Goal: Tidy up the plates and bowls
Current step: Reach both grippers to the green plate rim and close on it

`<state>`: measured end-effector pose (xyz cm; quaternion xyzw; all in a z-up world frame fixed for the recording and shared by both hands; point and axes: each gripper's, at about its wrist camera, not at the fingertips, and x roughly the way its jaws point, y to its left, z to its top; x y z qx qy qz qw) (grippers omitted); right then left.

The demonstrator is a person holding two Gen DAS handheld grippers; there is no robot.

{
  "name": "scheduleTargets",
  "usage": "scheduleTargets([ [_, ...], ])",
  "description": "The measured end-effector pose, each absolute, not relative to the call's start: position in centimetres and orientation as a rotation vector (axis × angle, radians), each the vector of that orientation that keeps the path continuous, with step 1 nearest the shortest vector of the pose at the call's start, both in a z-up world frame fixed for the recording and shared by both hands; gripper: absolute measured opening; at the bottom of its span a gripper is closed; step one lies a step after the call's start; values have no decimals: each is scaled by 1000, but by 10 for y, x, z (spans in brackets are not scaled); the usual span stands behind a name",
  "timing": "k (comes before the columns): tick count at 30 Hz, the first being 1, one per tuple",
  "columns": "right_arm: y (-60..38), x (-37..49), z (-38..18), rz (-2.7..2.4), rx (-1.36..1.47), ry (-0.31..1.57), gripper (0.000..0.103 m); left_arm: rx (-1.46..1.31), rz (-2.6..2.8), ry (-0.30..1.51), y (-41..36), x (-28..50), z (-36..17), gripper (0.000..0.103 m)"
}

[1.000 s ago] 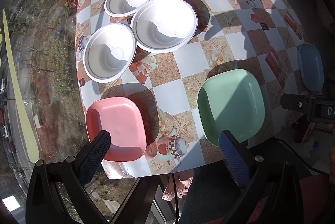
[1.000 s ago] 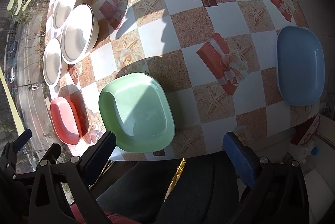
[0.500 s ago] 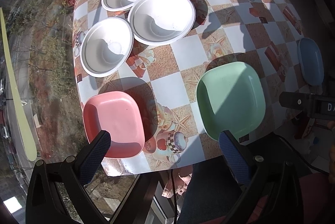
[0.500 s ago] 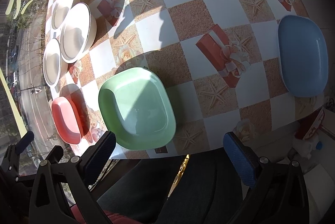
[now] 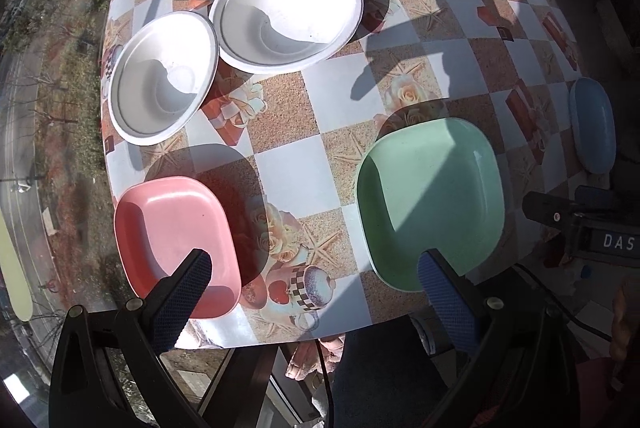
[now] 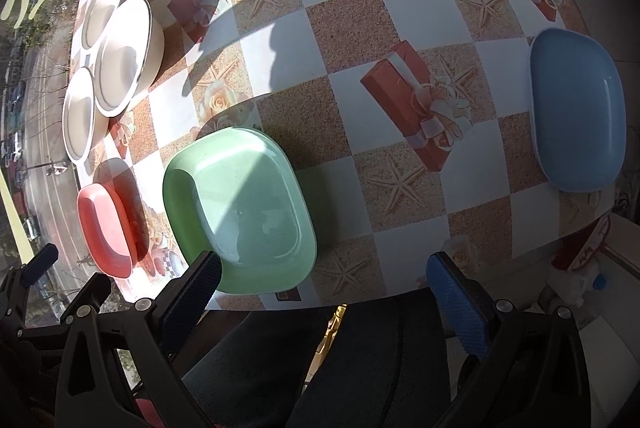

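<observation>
The green plate (image 6: 240, 208) is lying at the table's near edge, between the pink plate (image 5: 176, 240) and the blue plate (image 6: 576, 112). It is sitting ahead and left of the right gripper (image 6: 324, 280), whose left finger is overlapping its near rim. The left gripper (image 5: 312, 280) is hanging between pink and green. Both are gaping wide, holding nothing. Three white bowls (image 5: 284, 12) are clustering farther back.

On the table (image 5: 344, 88), three bowls (image 5: 286, 12) clustered at the far left, rims nearly touching. Along the near edge three plates (image 5: 430, 200) sat in a row, well apart: one left, one middle, one far right
</observation>
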<state>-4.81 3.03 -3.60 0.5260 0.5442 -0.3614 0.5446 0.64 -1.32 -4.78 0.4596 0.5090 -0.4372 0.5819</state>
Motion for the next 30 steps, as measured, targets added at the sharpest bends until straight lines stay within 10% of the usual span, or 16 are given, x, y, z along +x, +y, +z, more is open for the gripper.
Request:
scheduleTargets([
  [30,12,-29,-119,-818,972,1501,103,1030,-861,1351,-15,8,-190,103],
])
